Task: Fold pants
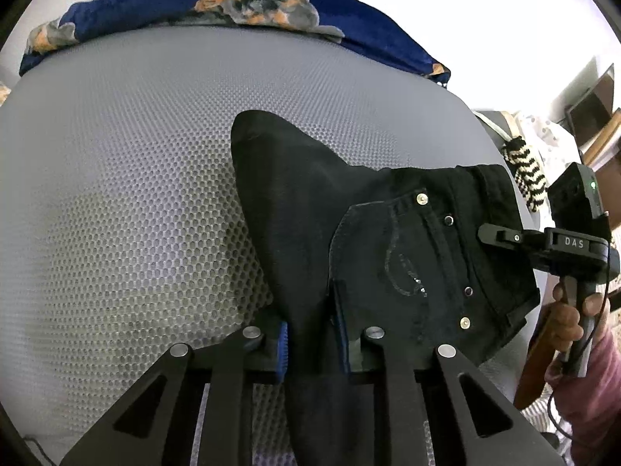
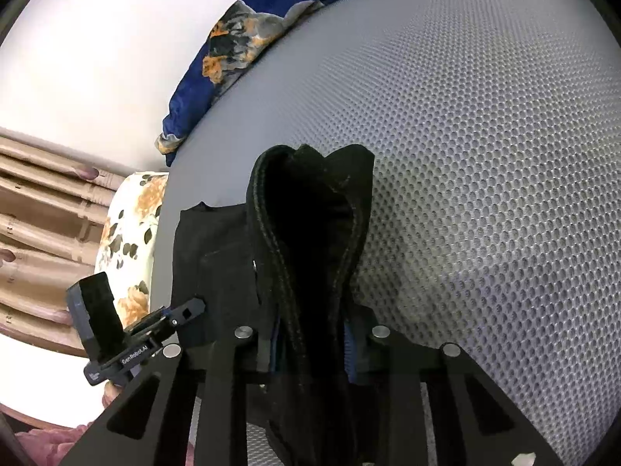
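Black denim pants point(image 1: 388, 240) with metal rivets hang bunched over a grey honeycomb-mesh mattress point(image 1: 136, 194), pinched between the jaws of both the left gripper point(image 1: 310, 349) and right gripper point(image 2: 310, 345).

The right claw point(image 2: 310, 345) pinches a bunched fold of black pants point(image 2: 310, 233), lifted above a grey mesh mattress point(image 2: 485, 155). The left claw point(image 2: 190, 310) grips the cloth at left. A blue floral blanket point(image 2: 233, 50) lies far off.
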Demonstrator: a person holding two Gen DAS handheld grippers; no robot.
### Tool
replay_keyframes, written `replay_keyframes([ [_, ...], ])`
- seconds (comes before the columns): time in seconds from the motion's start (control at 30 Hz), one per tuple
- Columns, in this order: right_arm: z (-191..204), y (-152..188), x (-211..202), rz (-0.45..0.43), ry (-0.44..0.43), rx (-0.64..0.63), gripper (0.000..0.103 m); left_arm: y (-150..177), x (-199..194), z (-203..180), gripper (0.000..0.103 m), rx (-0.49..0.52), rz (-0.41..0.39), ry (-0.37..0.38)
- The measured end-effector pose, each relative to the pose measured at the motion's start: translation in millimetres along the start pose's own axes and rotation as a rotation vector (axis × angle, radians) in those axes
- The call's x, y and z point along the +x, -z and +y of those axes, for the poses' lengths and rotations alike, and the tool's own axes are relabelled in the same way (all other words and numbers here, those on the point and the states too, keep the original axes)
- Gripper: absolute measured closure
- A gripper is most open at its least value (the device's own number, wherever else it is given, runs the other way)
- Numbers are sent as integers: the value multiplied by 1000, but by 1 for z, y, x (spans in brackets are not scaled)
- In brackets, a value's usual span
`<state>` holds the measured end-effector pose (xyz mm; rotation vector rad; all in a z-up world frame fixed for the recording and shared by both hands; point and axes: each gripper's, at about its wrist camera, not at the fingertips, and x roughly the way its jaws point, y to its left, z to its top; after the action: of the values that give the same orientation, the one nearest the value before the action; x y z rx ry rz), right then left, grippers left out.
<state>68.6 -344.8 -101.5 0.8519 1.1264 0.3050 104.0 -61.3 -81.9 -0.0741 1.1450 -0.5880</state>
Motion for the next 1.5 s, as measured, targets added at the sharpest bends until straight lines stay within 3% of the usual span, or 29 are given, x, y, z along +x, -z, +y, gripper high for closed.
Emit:
replay_keyframes([
  [0.93, 64, -30, 34, 11, -53, -79, 82, -19, -51, 43, 84, -22, -122, -60],
  [1.23, 78, -55, 46, -10, -69, -93, 82, -48, -56, 58, 84, -28, -152, -67],
  [1.5, 88, -98, 69, -12, -84, -87, 81, -85, -45, 87, 84, -43, -166, -83],
])
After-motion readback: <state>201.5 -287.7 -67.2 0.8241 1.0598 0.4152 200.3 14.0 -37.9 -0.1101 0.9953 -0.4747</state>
